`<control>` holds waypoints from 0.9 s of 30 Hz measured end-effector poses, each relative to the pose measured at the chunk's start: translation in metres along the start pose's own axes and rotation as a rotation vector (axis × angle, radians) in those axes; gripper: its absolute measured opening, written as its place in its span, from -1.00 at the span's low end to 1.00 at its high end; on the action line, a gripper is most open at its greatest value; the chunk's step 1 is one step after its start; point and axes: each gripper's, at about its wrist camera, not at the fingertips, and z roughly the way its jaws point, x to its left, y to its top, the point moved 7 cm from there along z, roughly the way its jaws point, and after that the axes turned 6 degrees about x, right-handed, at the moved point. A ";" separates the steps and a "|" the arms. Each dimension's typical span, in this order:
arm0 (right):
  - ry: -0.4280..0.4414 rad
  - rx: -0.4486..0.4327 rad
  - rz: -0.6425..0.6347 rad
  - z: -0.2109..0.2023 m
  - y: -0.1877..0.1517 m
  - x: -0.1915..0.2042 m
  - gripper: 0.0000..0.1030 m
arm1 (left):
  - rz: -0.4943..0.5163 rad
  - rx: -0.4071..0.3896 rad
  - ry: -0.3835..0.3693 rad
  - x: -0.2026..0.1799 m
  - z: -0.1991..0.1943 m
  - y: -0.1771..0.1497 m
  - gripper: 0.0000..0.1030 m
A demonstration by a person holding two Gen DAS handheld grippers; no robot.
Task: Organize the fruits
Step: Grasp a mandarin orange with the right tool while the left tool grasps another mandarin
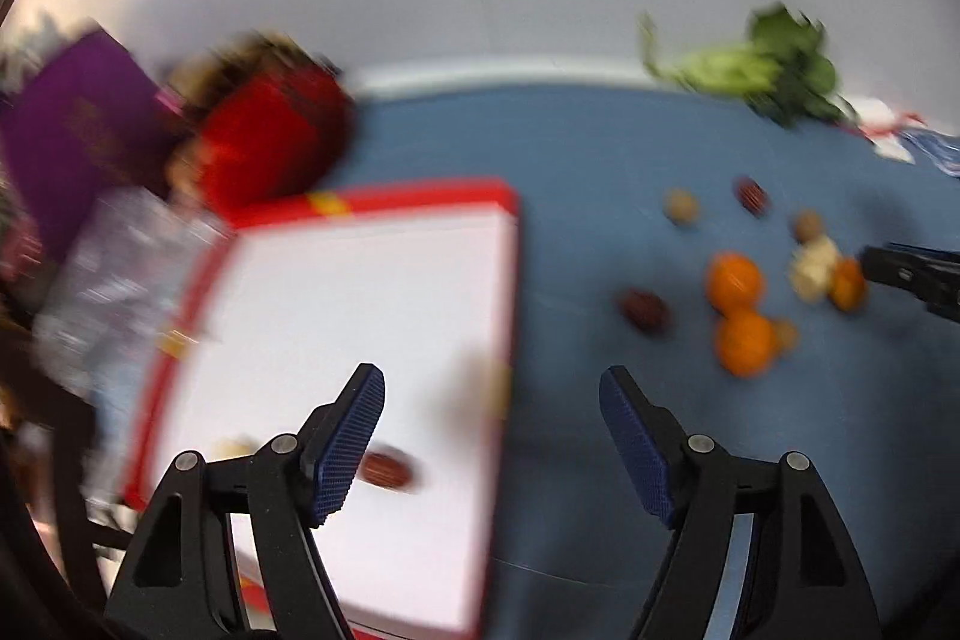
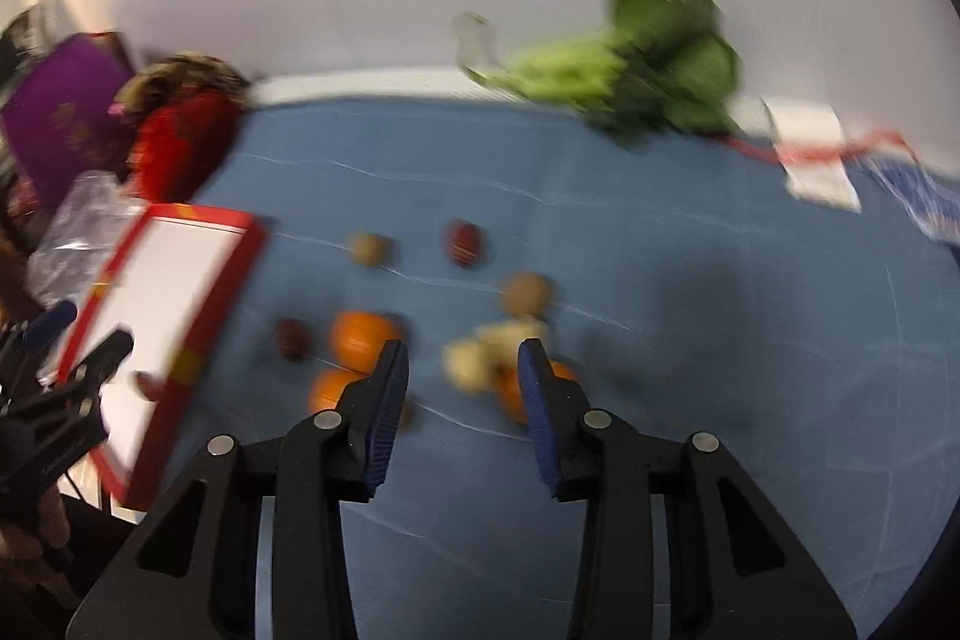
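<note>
Both views are motion-blurred. A white tray with a red rim [image 1: 507, 244] [image 2: 240, 268] lies on the blue cloth. A dark red date [image 1: 387, 469] and a pale piece [image 1: 231, 447] lie in it. My left gripper [image 1: 492, 433] is open and empty above the tray's right edge. Loose on the cloth are oranges [image 1: 735, 280] [image 2: 360, 337], dates [image 1: 645, 310] [image 2: 463, 241], walnuts [image 1: 681, 207] [image 2: 527, 293] and a pale lump [image 1: 813, 263] [image 2: 474, 361]. My right gripper [image 2: 462, 379] is open and empty, just before the pale lump and an orange [image 2: 510, 391].
Green leafy vegetables [image 1: 774, 67] [image 2: 654, 70] lie at the back by the white wall. A red bag [image 1: 270, 136] [image 2: 180, 148], a purple box [image 1: 78, 124] [image 2: 60, 112] and clear plastic wrap [image 1: 114, 274] stand at the left. A white packet [image 2: 816, 160] lies far right.
</note>
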 end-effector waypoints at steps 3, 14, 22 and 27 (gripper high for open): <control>-0.012 0.060 0.054 0.012 -0.006 -0.022 -0.30 | 0.030 0.023 0.007 -0.012 0.009 -0.002 0.47; -0.025 0.123 -0.004 0.035 -0.012 -0.015 -0.21 | 0.115 0.044 -0.067 -0.073 0.032 0.009 0.47; -0.033 0.101 -0.024 0.046 -0.006 -0.011 -0.08 | 0.152 0.020 -0.165 -0.101 0.037 0.016 0.53; -0.071 0.081 -0.045 0.044 -0.006 -0.010 -0.28 | 0.141 0.018 -0.220 -0.106 0.035 0.018 0.51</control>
